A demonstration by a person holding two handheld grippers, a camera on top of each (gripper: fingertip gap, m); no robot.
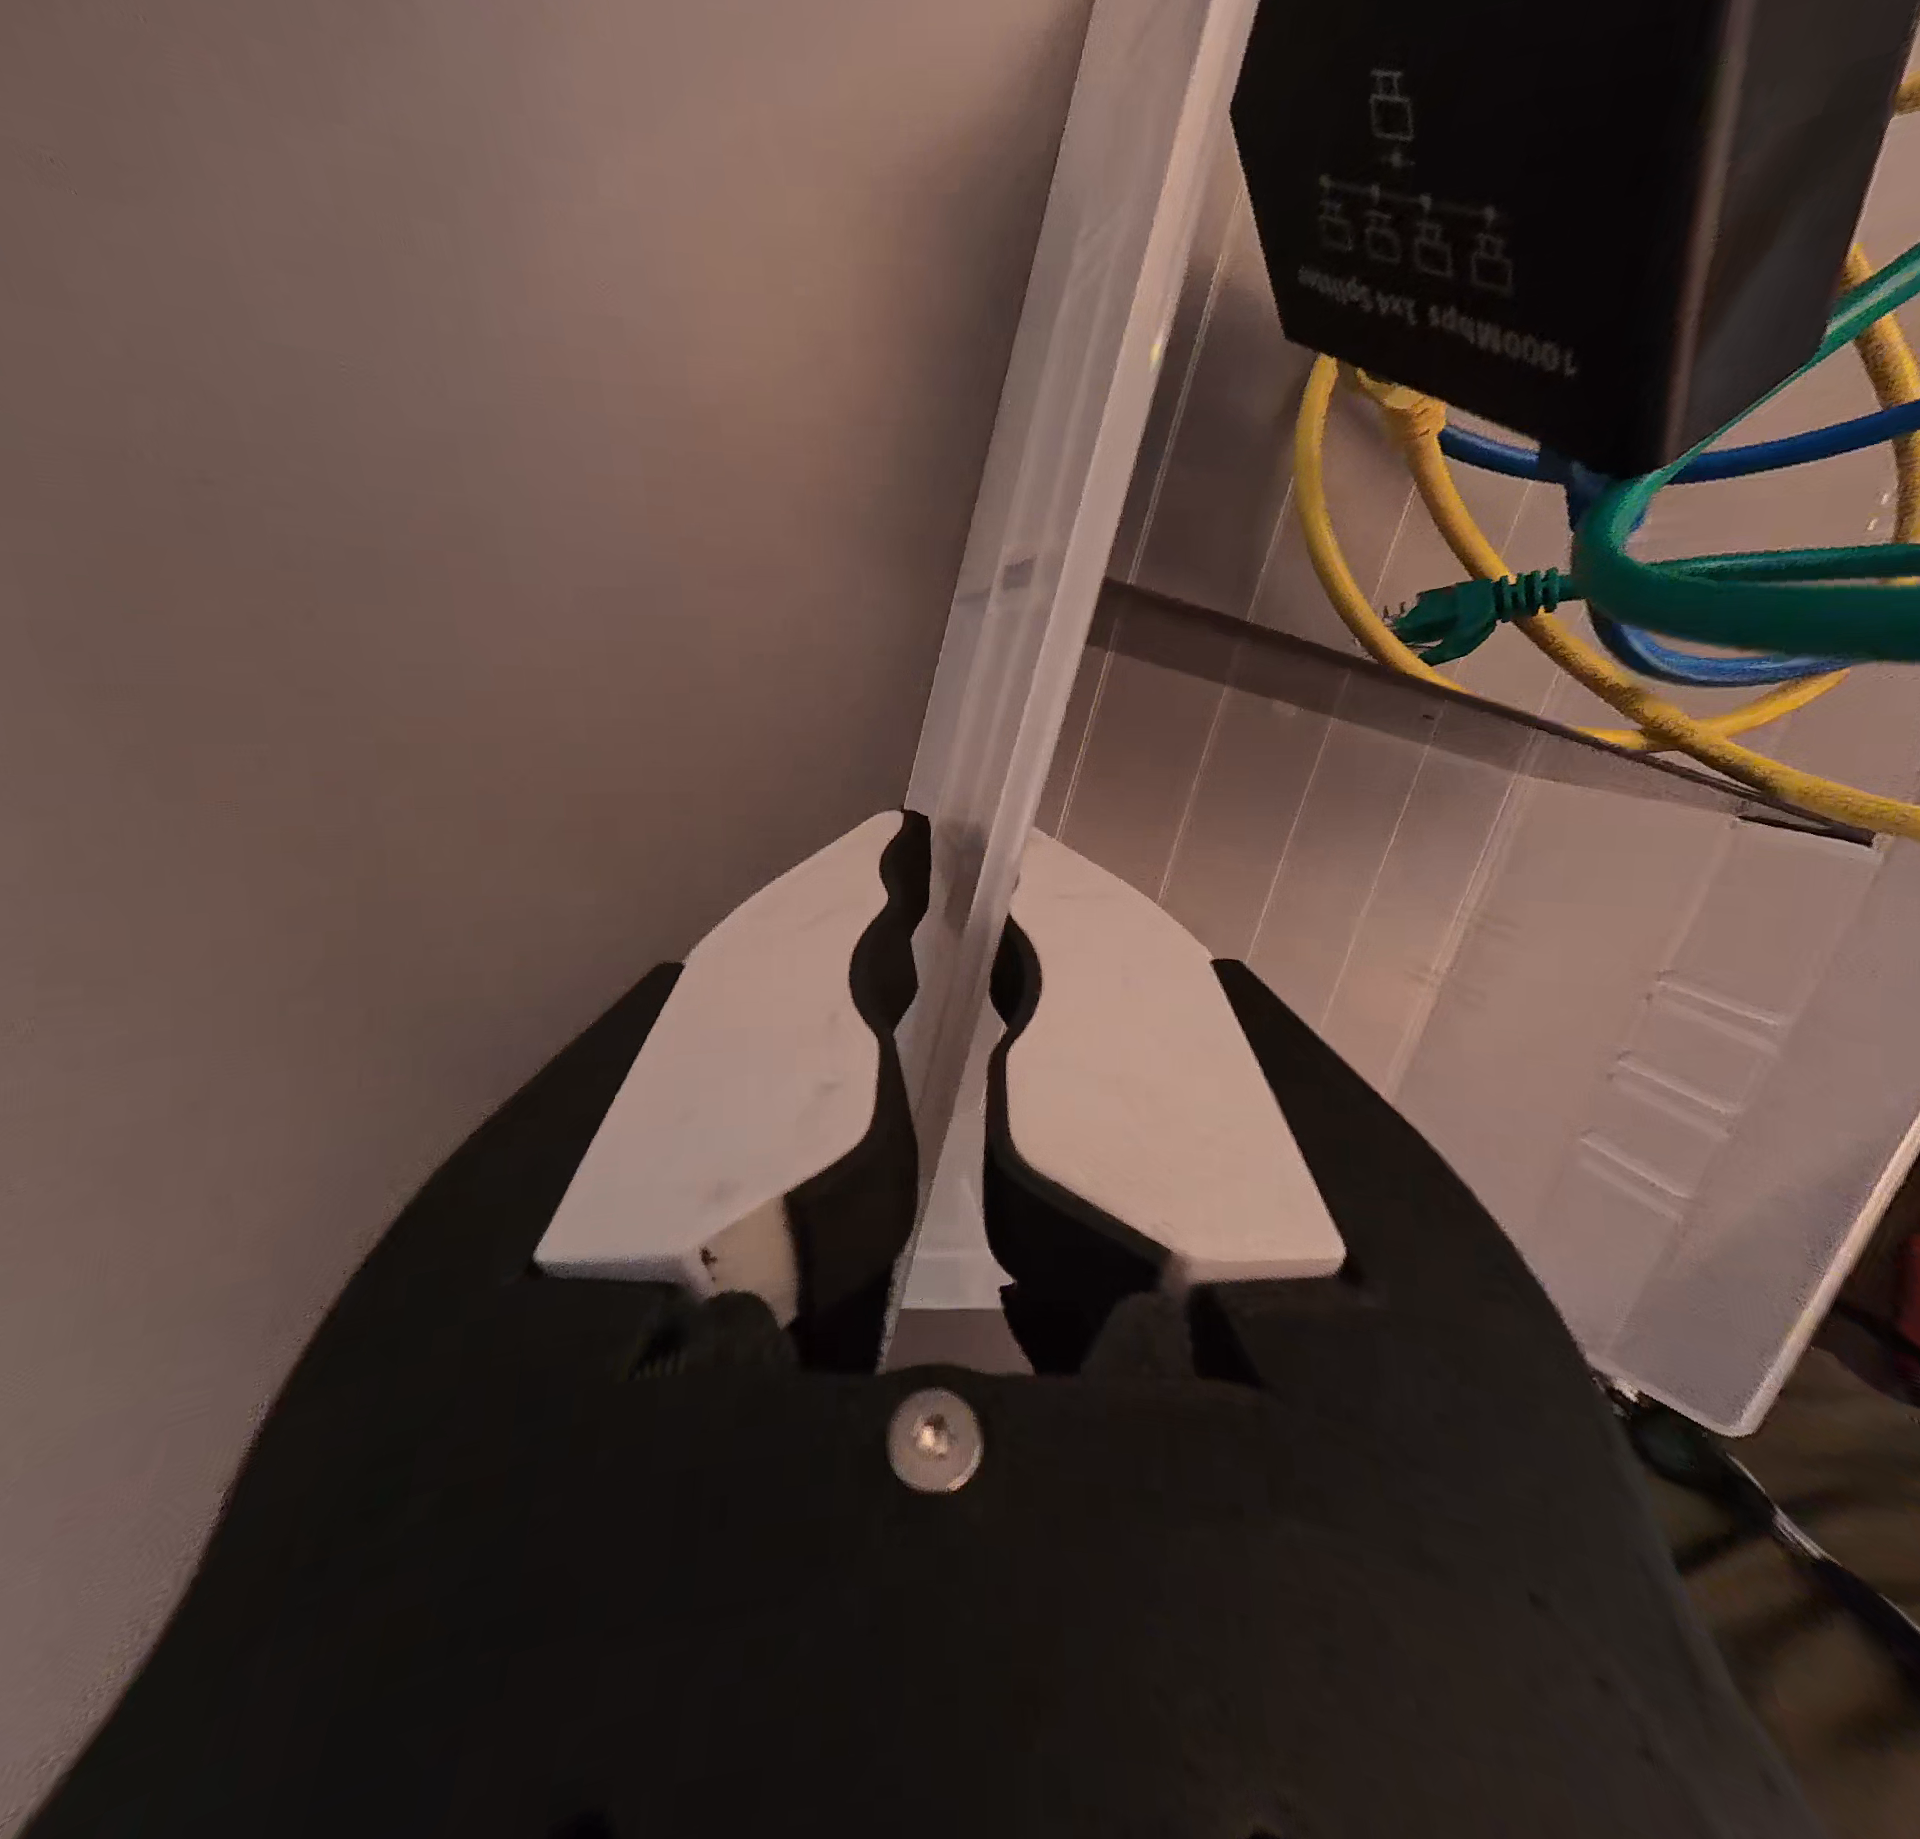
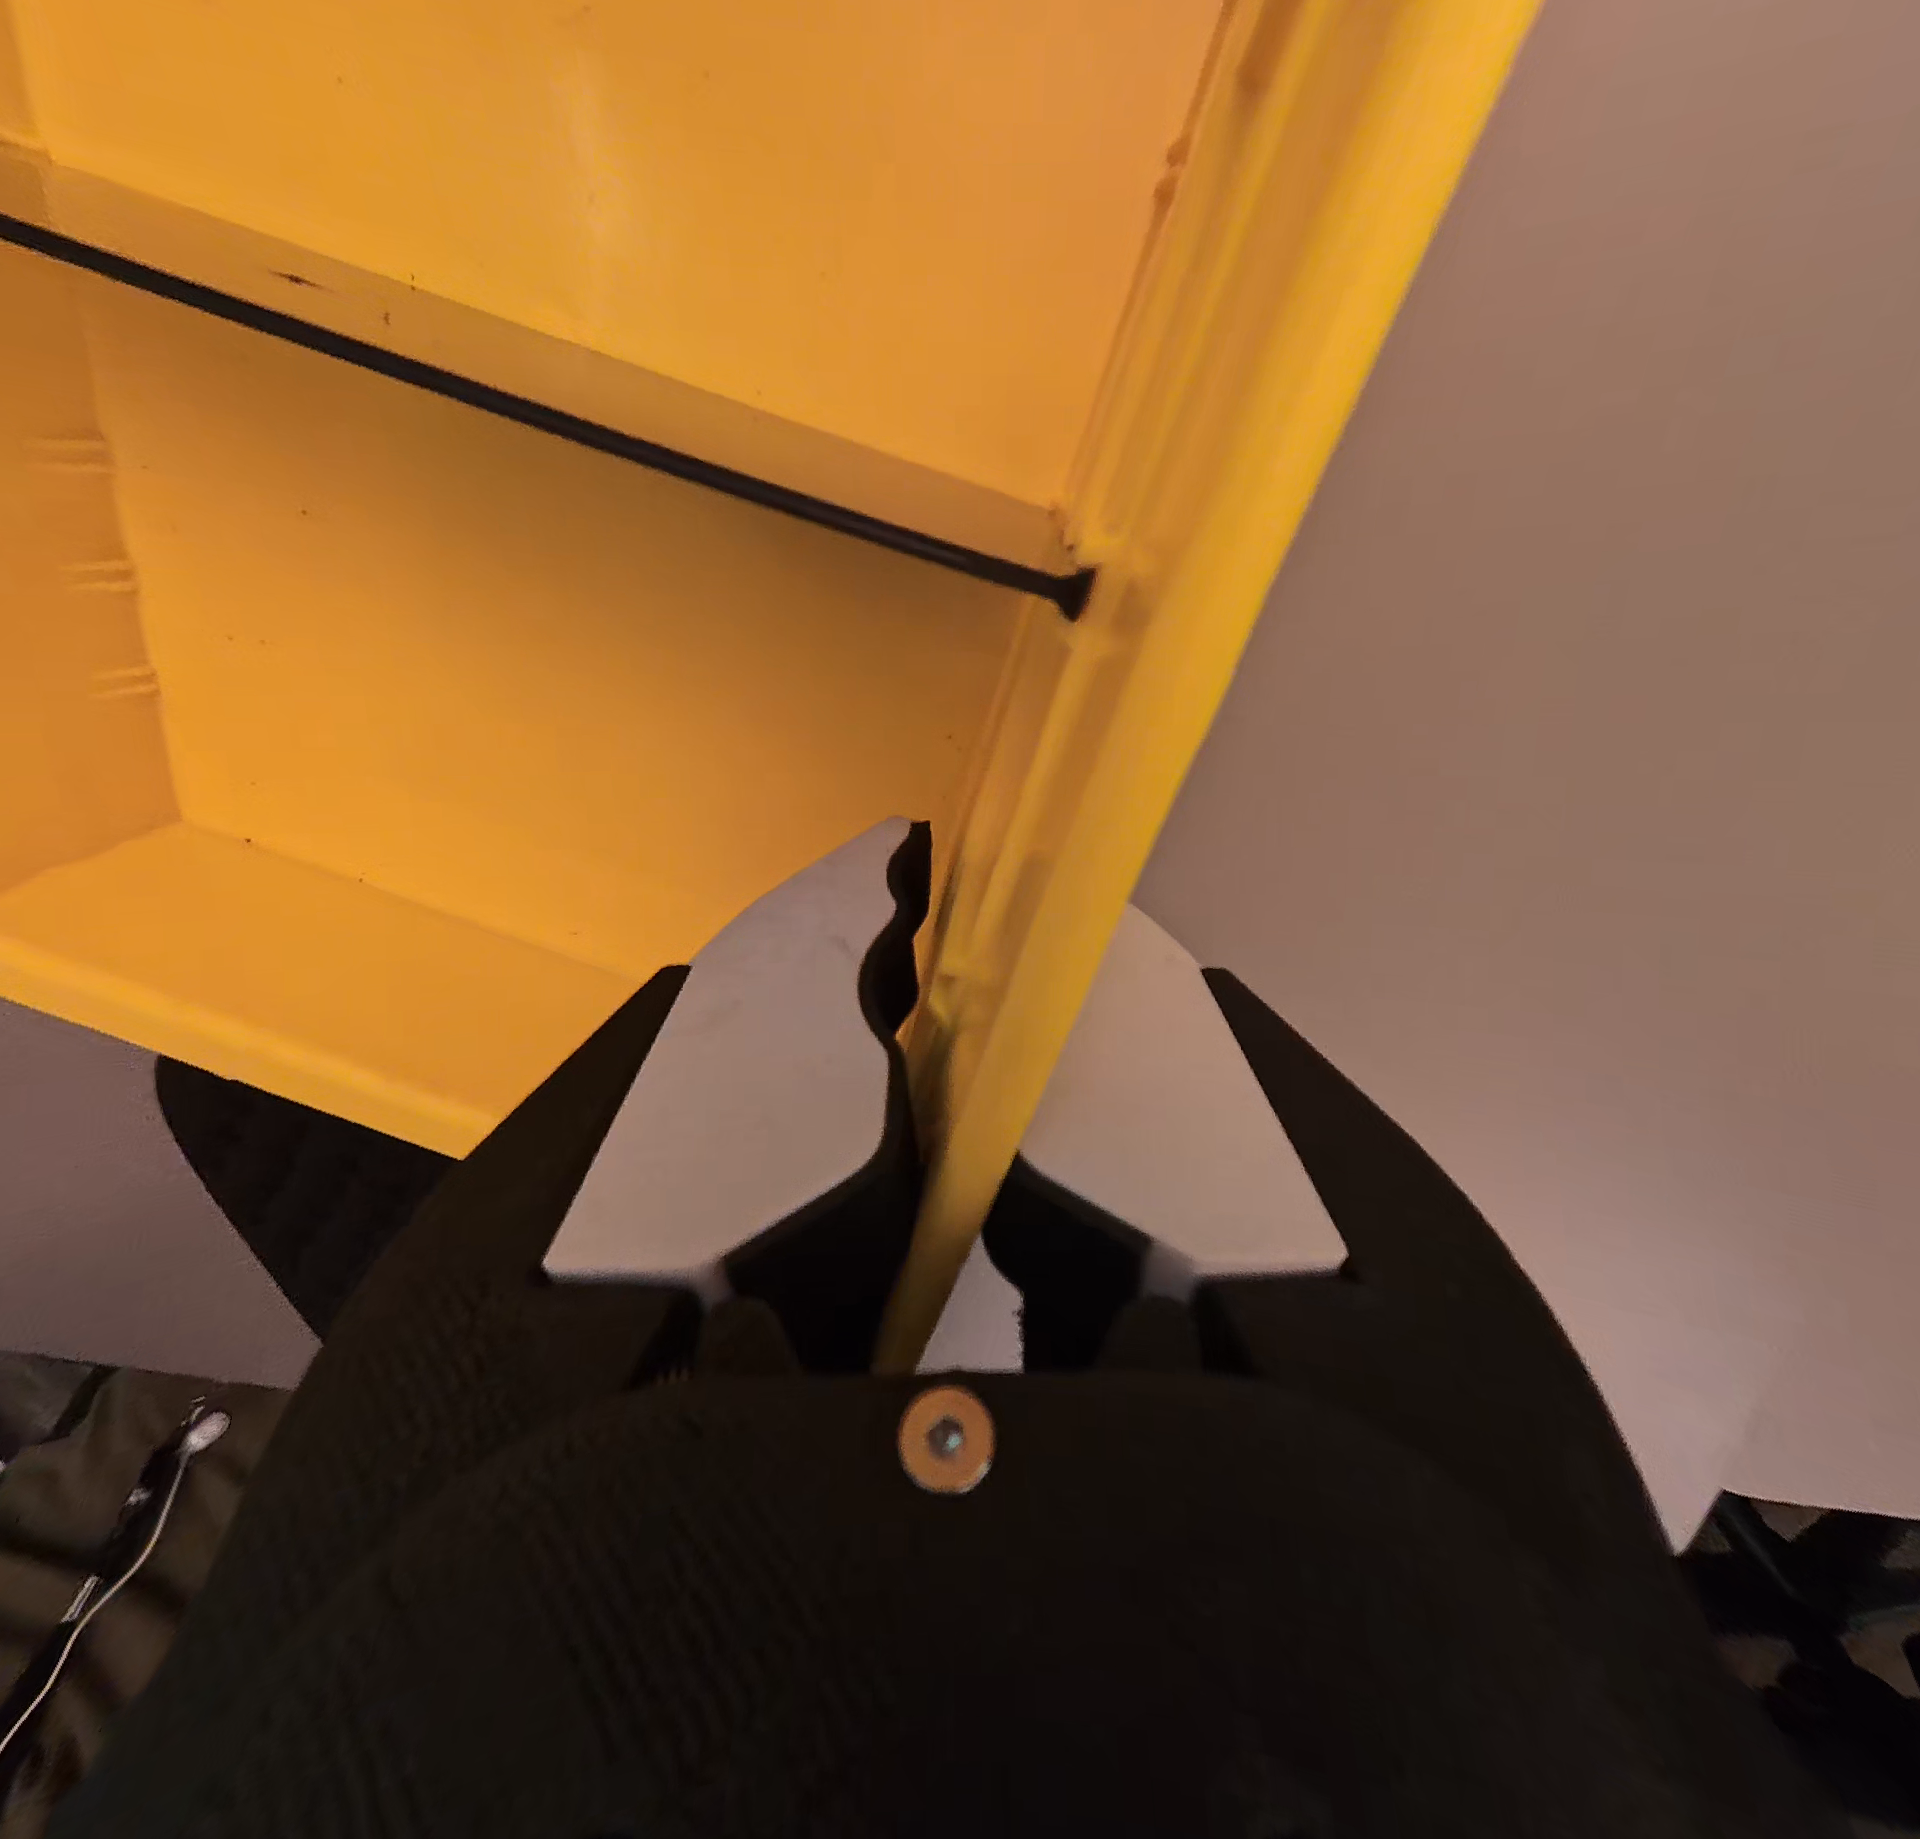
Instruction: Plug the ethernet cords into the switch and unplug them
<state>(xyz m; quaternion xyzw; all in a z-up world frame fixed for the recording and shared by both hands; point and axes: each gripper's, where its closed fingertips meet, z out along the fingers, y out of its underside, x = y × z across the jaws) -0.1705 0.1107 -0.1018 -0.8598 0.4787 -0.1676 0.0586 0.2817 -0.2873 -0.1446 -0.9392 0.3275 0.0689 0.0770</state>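
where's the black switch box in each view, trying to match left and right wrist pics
Left wrist view: the black switch box sits top right, inside the clear bin, above the yellow, blue and green cords.
Right wrist view: not in it; only a yellow bin gripped by the right tongs.
Shared landmark: the pale tabletop beside each gripped bin wall.

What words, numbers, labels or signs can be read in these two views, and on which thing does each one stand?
Black switch: one line of pale print, upside down, below a pale line drawing; I do not quote writing.
Clear bin: none.
Yellow bin: none.
Left gripper, right gripper: none.
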